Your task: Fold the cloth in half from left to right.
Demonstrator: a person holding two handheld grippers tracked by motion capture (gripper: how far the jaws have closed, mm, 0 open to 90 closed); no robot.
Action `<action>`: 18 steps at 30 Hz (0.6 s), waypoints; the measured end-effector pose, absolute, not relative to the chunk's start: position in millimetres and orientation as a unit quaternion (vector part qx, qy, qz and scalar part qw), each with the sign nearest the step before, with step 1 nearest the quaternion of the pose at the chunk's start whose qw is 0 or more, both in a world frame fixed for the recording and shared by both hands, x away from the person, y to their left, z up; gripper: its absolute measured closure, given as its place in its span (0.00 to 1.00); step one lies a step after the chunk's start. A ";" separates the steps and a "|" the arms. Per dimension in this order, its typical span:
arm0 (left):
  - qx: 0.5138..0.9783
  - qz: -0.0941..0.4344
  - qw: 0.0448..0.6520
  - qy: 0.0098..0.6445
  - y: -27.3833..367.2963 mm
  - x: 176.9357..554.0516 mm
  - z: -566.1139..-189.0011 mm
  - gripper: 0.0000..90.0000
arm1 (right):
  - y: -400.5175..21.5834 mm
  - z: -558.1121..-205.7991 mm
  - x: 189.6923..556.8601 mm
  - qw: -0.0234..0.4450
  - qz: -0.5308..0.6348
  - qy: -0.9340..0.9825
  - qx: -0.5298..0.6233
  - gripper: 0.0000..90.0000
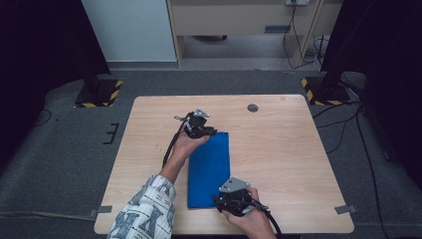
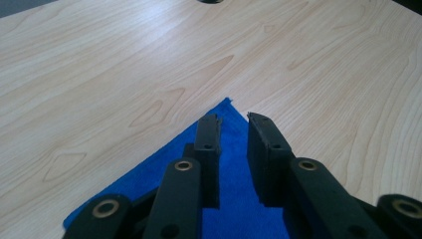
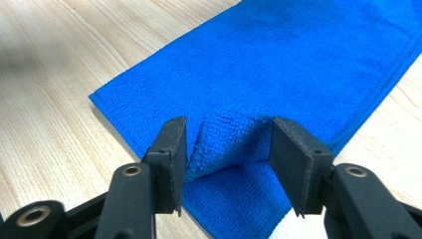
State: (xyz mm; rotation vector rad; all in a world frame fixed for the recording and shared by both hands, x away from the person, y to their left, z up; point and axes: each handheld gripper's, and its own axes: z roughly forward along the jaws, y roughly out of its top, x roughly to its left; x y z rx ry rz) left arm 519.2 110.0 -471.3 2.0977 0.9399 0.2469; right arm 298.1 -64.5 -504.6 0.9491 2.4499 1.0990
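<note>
The blue cloth (image 1: 209, 170) lies flat as a long folded strip at the middle of the desk (image 1: 278, 149), running from far to near. The left tongs (image 2: 234, 119) rest over its far corner, jaws narrowly parted with nothing pinched between them. The right tongs (image 3: 229, 134) sit at its near right corner, jaws apart around a raised ridge of cloth, pads not pressing it

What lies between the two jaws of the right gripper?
In the right gripper view, a raised fold of the blue cloth stands between the parted jaws of the right gripper; the pads do not press on it.
</note>
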 end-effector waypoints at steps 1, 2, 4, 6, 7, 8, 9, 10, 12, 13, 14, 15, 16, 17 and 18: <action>0.830 0.100 0.402 0.372 112.0 518.2 -471.0 0.83 | -65.1 -504.3 297.6 0.147 0.381 0.851 0.331 0.53; 0.829 0.100 0.403 0.374 114.1 517.3 -470.7 0.83 | -66.0 -503.6 297.3 0.145 0.380 0.851 0.332 0.52; 0.828 0.102 0.404 0.376 118.1 516.4 -470.5 0.83 | -67.2 -502.7 297.0 0.147 0.378 0.850 0.336 0.49; 0.826 0.103 0.404 0.379 121.5 515.7 -470.6 0.83 | -67.9 -502.2 297.2 0.148 0.377 0.849 0.338 0.48; 0.826 0.104 0.404 0.379 123.2 515.5 -470.5 0.83 | -69.8 -500.9 297.6 0.151 0.377 0.847 0.343 0.45; 0.825 0.105 0.405 0.380 124.4 514.9 -470.4 0.83 | -69.8 -500.9 297.6 0.151 0.377 0.847 0.343 0.45; 0.826 0.107 0.404 0.379 127.3 514.3 -469.6 0.82 | -72.2 -498.7 297.6 0.150 0.378 0.844 0.350 0.40; 0.826 0.107 0.404 0.379 127.3 514.3 -469.6 0.82 | -73.2 -498.0 297.8 0.149 0.377 0.844 0.351 0.39; 0.824 0.111 0.404 0.380 129.4 513.6 -468.8 0.81 | -75.4 -495.8 298.4 0.150 0.374 0.843 0.356 0.36; 0.826 0.112 0.403 0.379 130.5 513.6 -468.3 0.81 | -75.4 -495.8 298.4 0.150 0.374 0.843 0.356 0.36; 0.823 0.114 0.405 0.381 131.8 513.2 -467.9 0.81 | -75.9 -494.9 298.8 0.147 0.372 0.843 0.358 0.35; 0.824 0.114 0.405 0.380 132.9 513.1 -467.5 0.80 | -76.4 -493.6 300.7 0.147 0.371 0.844 0.359 0.33; 0.822 0.116 0.406 0.382 133.8 512.7 -467.4 0.80 | -76.4 -493.6 300.7 0.147 0.371 0.844 0.359 0.33; 0.823 0.119 0.405 0.381 135.5 512.4 -467.0 0.78 | -77.2 -493.0 303.6 0.146 0.369 0.844 0.361 0.32; 0.822 0.123 0.405 0.381 138.4 511.7 -467.2 0.77 | -77.8 -492.8 305.4 0.146 0.369 0.843 0.364 0.31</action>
